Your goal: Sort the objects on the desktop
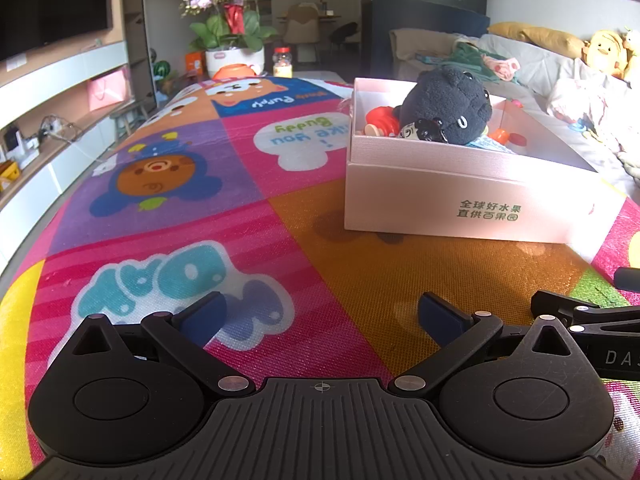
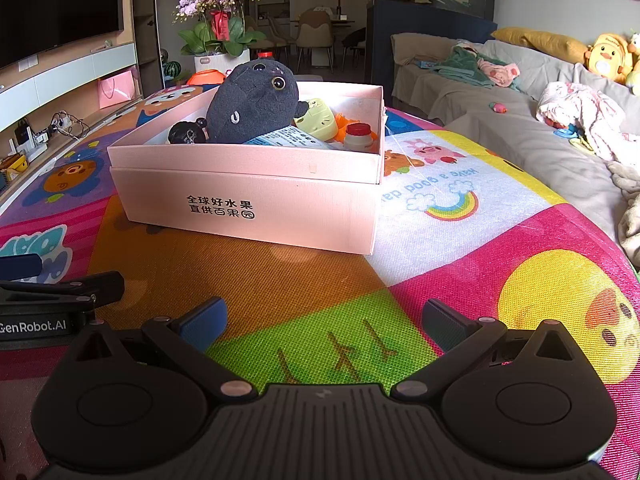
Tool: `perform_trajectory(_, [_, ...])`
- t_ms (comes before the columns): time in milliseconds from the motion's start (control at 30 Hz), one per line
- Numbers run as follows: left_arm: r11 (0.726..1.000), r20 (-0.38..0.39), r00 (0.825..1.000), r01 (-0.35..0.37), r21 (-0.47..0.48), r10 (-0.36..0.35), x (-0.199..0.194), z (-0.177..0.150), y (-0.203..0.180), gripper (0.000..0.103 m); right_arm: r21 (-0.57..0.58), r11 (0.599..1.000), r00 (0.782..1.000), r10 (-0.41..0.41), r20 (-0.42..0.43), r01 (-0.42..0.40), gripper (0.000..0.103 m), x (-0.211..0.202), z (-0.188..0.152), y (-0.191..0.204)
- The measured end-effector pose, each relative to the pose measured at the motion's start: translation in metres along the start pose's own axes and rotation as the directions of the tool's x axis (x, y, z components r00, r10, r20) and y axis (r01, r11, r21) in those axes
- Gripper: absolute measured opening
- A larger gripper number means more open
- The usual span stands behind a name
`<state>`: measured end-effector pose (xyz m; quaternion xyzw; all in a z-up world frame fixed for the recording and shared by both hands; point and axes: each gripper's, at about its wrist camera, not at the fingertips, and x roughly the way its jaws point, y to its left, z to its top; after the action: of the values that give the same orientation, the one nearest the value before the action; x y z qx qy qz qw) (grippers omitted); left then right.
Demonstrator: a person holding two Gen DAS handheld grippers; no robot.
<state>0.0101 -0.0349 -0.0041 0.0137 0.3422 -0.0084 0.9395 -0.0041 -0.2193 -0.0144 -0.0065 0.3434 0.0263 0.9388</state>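
A pink cardboard box with Chinese print stands on the colourful play mat. In it lie a dark grey plush toy, a red toy, a small black figure, a pale green item and a small red-capped bottle. My left gripper is open and empty, low over the mat, short of the box. My right gripper is open and empty, beside it on the right. Each shows at the edge of the other's view.
A potted orchid, an orange bowl and a jar stand at the mat's far end. A sofa with clothes and plush toys runs along the right. A TV shelf runs along the left.
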Motion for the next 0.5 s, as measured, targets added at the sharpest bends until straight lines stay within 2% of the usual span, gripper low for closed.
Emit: perform_trajectory(500, [1.000, 0.000, 1.000, 0.000, 0.000, 0.000, 0.0006, 0.0001, 0.0005, 0.103, 0.000, 1.000, 1.000, 0.000, 0.000, 0.000, 0.103, -0.0001, -0.0001, 0.0003])
